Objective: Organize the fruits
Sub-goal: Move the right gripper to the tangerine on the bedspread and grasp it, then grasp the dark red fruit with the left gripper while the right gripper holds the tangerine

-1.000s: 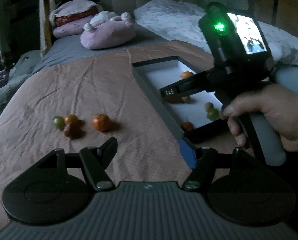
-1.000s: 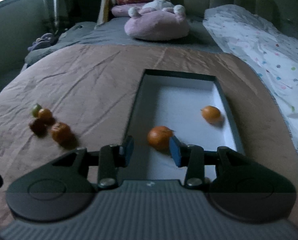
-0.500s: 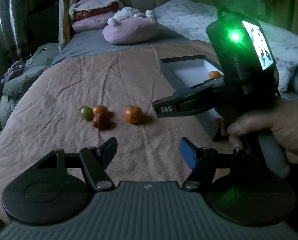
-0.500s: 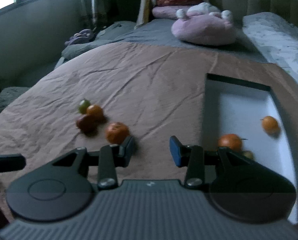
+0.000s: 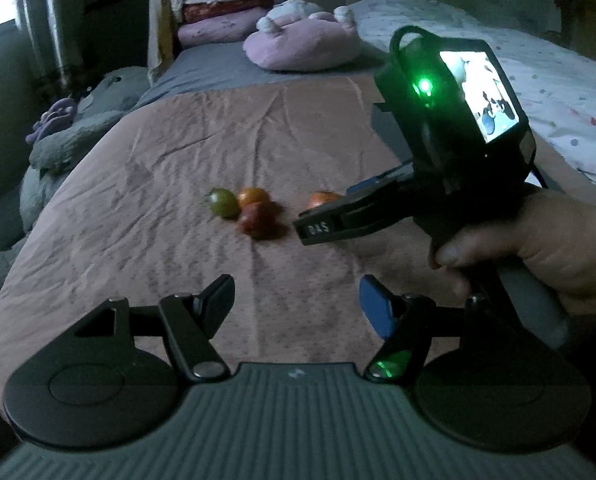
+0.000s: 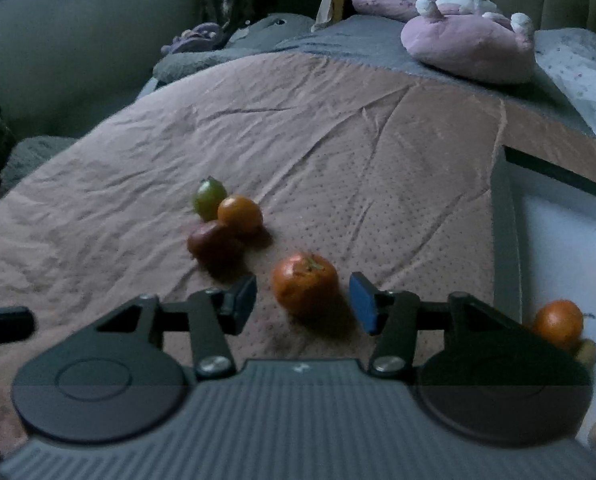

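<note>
Now the right gripper (image 6: 303,300) has swung from the tray (image 6: 506,240) to the bedspread (image 6: 338,152); its jaws are opening around the lone orange fruit (image 6: 305,286), untouched; left gripper (image 5: 296,304) released, empty.

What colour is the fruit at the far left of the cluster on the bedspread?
Green, clearest in the right wrist view.

On the bed (image 6: 338,140), three small fruits (image 6: 222,220) are clustered left of a lone tangerine (image 6: 305,285), with the tray (image 6: 506,240), holding more fruit, placed at the right.
</note>
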A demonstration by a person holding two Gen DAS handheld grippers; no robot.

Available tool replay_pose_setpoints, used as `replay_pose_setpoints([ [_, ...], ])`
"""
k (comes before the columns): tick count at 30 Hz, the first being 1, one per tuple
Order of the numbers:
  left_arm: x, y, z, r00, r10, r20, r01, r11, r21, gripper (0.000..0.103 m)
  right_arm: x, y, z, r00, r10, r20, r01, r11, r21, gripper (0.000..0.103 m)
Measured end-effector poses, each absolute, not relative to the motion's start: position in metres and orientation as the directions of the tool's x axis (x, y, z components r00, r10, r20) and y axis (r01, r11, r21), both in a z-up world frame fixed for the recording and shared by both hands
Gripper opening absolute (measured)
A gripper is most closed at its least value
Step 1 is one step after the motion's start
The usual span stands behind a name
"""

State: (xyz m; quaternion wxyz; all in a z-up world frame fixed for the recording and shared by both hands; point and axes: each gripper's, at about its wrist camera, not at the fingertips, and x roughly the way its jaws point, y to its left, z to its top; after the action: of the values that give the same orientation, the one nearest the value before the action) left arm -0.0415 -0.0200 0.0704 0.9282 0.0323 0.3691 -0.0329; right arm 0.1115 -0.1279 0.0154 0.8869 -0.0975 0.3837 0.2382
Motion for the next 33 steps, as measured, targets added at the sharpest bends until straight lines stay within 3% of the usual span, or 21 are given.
replay_pose_setpoints([
  [4,-0.036,-0.011,0.067,0.724,-0.017,-0.689,0.060,0.997,0.039,0.074,0.116,-0.128,0.007,0.582,0.338,-0.740,-0.484,0.875,0.018,0.042],
  [18,0.025,-0.011,0.044,0.759,0.059,-0.649,0.027,0.992,0.122,0.074,0.079,-0.164,0.046,0.664,0.319,-0.676,-0.424,0.905,0.010,0.041],
  [27,0.079,-0.007,0.021,0.728,0.066,-0.683,0.006,0.995,0.102,0.072,0.059,-0.172,0.065,0.684,0.339,-0.646,-0.431,0.902,0.018,0.040],
  [33,0.094,-0.001,0.008,0.703,0.042,-0.710,0.001,0.998,0.060,0.059,0.058,-0.174,0.068,0.686,0.299,-0.664,-0.413,0.910,-0.017,0.040],
])
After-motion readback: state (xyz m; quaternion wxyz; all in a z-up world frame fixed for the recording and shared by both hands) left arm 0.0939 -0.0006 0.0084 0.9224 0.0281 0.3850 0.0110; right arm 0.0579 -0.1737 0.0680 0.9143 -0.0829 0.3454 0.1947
